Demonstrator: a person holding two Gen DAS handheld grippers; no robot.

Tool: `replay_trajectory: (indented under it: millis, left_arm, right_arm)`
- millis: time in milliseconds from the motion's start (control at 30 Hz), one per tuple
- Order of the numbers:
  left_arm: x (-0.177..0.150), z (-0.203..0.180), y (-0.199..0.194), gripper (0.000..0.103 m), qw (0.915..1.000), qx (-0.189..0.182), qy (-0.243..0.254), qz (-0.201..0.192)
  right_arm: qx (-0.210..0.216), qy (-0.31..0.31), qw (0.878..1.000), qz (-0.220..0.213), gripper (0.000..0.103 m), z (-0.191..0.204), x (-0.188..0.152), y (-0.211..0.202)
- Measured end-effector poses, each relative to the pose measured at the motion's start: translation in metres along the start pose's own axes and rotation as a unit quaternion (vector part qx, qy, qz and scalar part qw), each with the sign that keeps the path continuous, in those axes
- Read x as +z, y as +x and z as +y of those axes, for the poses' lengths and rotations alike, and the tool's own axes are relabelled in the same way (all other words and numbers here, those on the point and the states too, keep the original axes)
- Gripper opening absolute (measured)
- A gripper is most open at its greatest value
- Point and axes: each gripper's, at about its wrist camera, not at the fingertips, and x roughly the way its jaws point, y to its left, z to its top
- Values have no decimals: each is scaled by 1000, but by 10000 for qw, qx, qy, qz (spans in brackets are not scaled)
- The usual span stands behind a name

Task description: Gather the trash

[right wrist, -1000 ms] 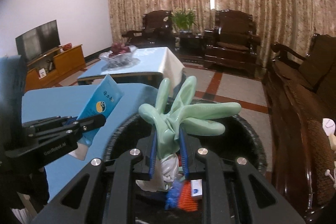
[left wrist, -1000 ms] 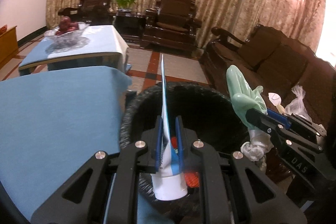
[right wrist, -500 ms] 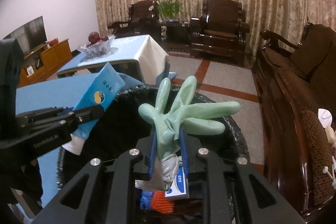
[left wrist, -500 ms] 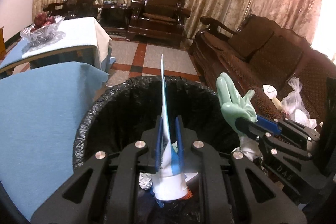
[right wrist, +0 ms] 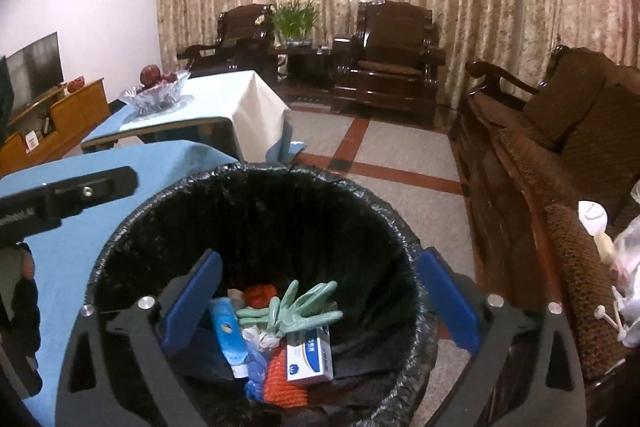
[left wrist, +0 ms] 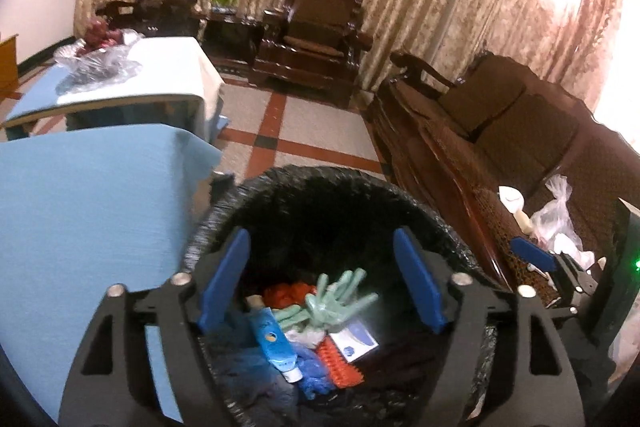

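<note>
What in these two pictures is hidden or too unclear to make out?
- Bottom of the black-lined bin: both views, buried under trash.
- Small white box print: right view, too small.
- Fruit bowl: left view, blurred.
- White items on the brown sofa: right view, cut off.

Partial white lettering "…Robot.AI" on the left gripper's black finger [right wrist: 68,201], left edge of frame; box [right wrist: 310,354] print in the bin is illegible.

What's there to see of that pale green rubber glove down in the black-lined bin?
The pale green rubber glove lies loose in the black-lined bin, fingers splayed toward the far wall, whitish cuff crumpled nearest the cameras. It rests atop other rubbish, between a blue tube and a small white-and-blue box, touching the box. No gripper touches it.
</note>
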Motion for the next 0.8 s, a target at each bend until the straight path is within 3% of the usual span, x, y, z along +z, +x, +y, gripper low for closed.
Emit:
replay_trajectory:
  millis: [267, 800]
  left_arm:
    - [-8, 13, -53, 91, 9993, 320, 8, -197]
    - [-32, 13, -170, 96, 9937, 924, 111, -619]
  right_arm:
    - [217, 73, 9997, -130, 97, 16, 0, -35]
    - [694, -2, 9967, -419, 97, 58, -2, -127]
